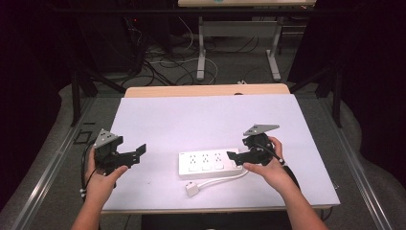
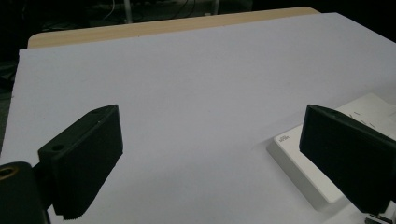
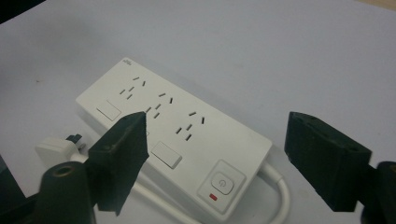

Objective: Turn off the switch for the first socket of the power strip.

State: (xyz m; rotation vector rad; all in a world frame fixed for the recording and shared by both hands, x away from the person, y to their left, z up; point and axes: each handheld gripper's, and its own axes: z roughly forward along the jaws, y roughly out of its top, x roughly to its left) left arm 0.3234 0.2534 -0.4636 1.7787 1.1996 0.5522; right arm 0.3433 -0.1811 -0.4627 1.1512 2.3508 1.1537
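Power strip point(image 1: 209, 163), white and flat, lies near the front edge of the white table cover point(image 1: 201, 120), a little toward 5 o'clock from the middle of the sheet. It has three socket groups, small white rectangular buttons along one long side, and a power button point(image 3: 221, 182) with a red mark at its right end. From that end the white cable point(image 1: 225, 178) bends back along the front side to the plug point(image 1: 192, 189), which lies loose at 6 o'clock from the strip.

I judge the body to be hard plastic, stiff, rather light, and smooth, so it can slide on the sheet when pushed from one side. The best hold is probably across the short width, on the two long side walls, away from the buttons. The cable is flexible and will drag behind; the plug may swing if the strip is lifted.

Right gripper point(image 1: 235, 156) hovers over the right end of the strip, at 3 o'clock from its centre; its jaws stand wide apart, with nothing pressed between them. Left gripper point(image 1: 139, 152) is held well apart at 9 o'clock from the strip, jaws also wide open and empty, pointing toward its left end
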